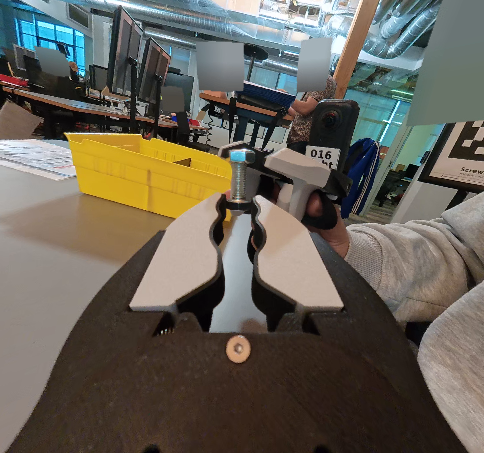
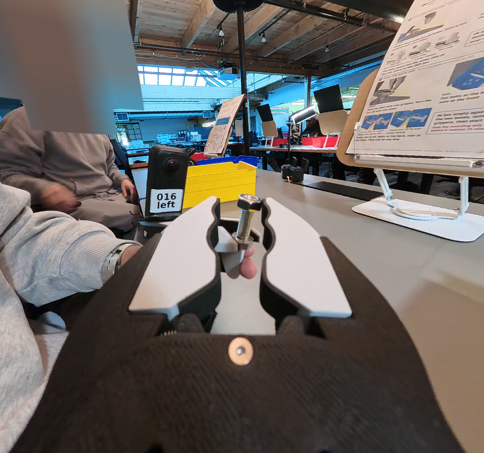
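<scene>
The left gripper point(image 1: 237, 202) is clenched on a dark nut point(image 1: 236, 206) threaded at the lower end of an upright silver bolt point(image 1: 239, 178), held above the grey table point(image 1: 52, 244). At the bolt's hex head, the right gripper point(image 2: 239, 203) is released, its jaws standing wider than the head. Behind the bolt, each gripper's black camera point(image 2: 167, 175) carries a white printed label point(image 2: 166, 200). A yellow bin point(image 1: 117, 178) sits beyond the bolt. A propped instruction sheet point(image 2: 424, 73) with pictures and printed text stands to the bolt's right.
</scene>
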Motion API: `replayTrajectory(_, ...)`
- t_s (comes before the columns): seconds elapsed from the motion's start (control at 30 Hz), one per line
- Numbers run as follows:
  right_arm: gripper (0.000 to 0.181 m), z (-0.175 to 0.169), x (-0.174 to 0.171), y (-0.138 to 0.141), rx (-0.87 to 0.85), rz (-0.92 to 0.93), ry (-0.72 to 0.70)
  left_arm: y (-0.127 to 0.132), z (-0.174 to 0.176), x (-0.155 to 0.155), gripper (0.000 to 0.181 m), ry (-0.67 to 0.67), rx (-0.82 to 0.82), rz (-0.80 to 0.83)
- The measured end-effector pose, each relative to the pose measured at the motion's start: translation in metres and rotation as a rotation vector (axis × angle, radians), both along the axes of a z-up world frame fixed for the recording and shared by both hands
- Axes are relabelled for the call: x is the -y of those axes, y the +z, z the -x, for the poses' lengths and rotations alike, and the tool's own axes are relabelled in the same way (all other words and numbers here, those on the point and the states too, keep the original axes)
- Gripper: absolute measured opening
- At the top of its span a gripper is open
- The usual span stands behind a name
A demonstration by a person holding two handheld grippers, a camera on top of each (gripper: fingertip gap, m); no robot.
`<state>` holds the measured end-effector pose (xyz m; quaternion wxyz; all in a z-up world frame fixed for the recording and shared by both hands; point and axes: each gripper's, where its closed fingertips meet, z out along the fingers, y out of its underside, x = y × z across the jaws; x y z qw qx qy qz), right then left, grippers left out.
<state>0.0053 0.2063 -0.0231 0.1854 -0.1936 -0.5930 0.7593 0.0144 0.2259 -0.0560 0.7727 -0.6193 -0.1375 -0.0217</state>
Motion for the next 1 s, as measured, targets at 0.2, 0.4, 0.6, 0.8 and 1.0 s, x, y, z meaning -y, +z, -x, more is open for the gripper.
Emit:
replayTrajectory(0.2,0.030,-0.0005,0.0024,-0.0019,0.018,0.002,0.019,-0.0024,-0.0054,-0.0036,0.018,-0.013,-0.028,0.025)
replayTrajectory(0.4,0.019,0.0007,-0.0001,-0.0019,0.027,0.012,0.019,-0.0010,-0.0073,-0.0037,0.018,-0.023,-0.032,0.016)
replayTrajectory(0.6,0.027,0.0034,-0.0035,-0.0011,0.029,0.024,0.004,0.0025,-0.0042,-0.0005,0.018,-0.004,-0.037,-0.002)
replayTrajectory(0.8,0.029,0.0047,-0.0051,-0.0011,0.048,0.041,0.006,0.0047,-0.0005,0.0022,0.018,0.007,-0.021,-0.021)
replayTrajectory(1.0,0.019,0.0033,-0.0050,-0.0013,0.057,0.042,0.024,0.0056,0.0013,0.0035,0.018,0.012,-0.017,-0.029)
